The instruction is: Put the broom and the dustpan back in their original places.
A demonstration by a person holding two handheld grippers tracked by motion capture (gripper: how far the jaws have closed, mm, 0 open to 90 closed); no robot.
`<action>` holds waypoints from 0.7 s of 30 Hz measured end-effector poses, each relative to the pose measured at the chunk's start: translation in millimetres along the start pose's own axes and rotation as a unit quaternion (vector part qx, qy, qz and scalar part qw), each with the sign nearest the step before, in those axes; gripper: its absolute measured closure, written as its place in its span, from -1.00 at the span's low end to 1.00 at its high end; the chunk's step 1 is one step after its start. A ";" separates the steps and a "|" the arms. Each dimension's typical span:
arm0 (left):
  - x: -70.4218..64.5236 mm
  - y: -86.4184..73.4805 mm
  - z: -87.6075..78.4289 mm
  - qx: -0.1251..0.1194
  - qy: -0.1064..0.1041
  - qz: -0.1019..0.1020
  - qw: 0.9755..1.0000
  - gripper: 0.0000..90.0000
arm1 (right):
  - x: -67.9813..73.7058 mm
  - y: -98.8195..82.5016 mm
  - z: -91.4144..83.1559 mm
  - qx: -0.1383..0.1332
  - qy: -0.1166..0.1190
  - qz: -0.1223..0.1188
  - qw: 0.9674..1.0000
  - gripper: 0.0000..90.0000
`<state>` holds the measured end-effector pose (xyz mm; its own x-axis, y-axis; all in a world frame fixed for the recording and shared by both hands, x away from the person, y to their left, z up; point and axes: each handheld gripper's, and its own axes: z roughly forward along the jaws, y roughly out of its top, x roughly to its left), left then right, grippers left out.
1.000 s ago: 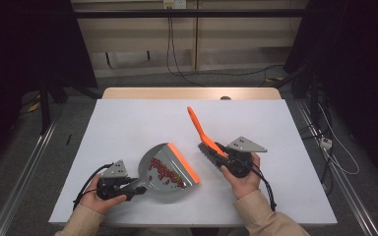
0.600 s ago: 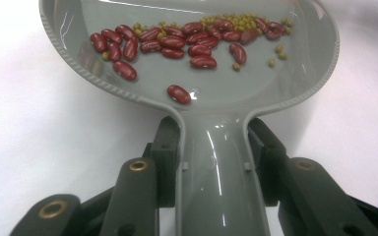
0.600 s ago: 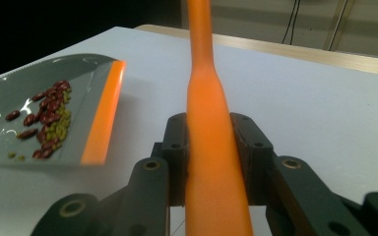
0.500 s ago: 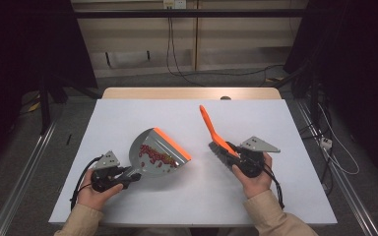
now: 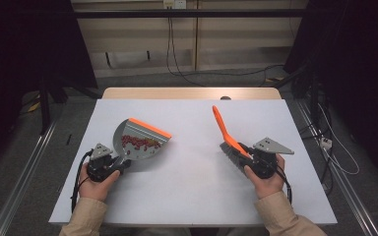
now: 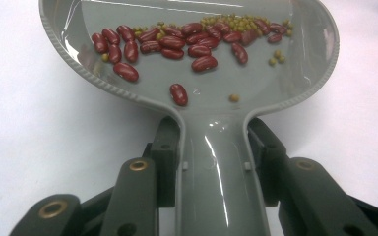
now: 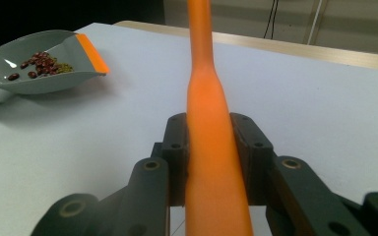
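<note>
The left claw (image 6: 211, 162) grips the handle of the grey dustpan (image 5: 140, 140), now lifted off the desk (image 5: 192, 191) and drawn toward the desk's left edge, with red beans (image 6: 177, 42) and small green seeds (image 6: 229, 22) gathered toward its orange lip (image 5: 150, 128). The right claw (image 7: 210, 152) is closed on the orange brush (image 5: 225, 132), handle tilted up, well apart from the dustpan. Compared with the earlier frames, pan and brush have separated from near contact, which suggests sweeping is finished and emptying may follow.
</note>
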<state>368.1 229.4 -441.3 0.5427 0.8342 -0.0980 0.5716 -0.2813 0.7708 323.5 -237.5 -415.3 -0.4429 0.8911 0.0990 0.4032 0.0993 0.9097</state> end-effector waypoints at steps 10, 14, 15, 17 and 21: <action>7.9 -5.2 8.2 0.010 0.050 -0.036 0.998 0.41 | 1.8 -6.0 0.5 0.008 0.004 -0.006 1.000 0.58; 7.9 -8.5 10.5 0.009 0.054 -0.047 0.997 0.41 | 1.0 -6.6 -0.7 0.006 -0.001 -0.007 1.000 0.58; 7.2 -9.1 10.6 0.011 0.054 -0.043 0.998 0.41 | 0.5 -6.9 -1.1 0.006 0.000 -0.006 1.000 0.58; 5.4 -9.4 10.2 0.010 0.056 -0.038 0.998 0.40 | -0.1 -8.0 -1.3 0.007 0.000 -0.002 1.000 0.58; -0.4 -10.4 7.4 0.008 0.042 -0.035 0.998 0.30 | -0.3 -11.3 -0.4 0.014 -0.003 0.001 1.000 0.58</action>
<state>366.5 228.5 -453.9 0.4477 0.8889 -0.0966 0.6162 -0.2285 0.7537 318.7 -239.0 -425.4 -0.4364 0.8944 0.0983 0.4268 0.1095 0.8977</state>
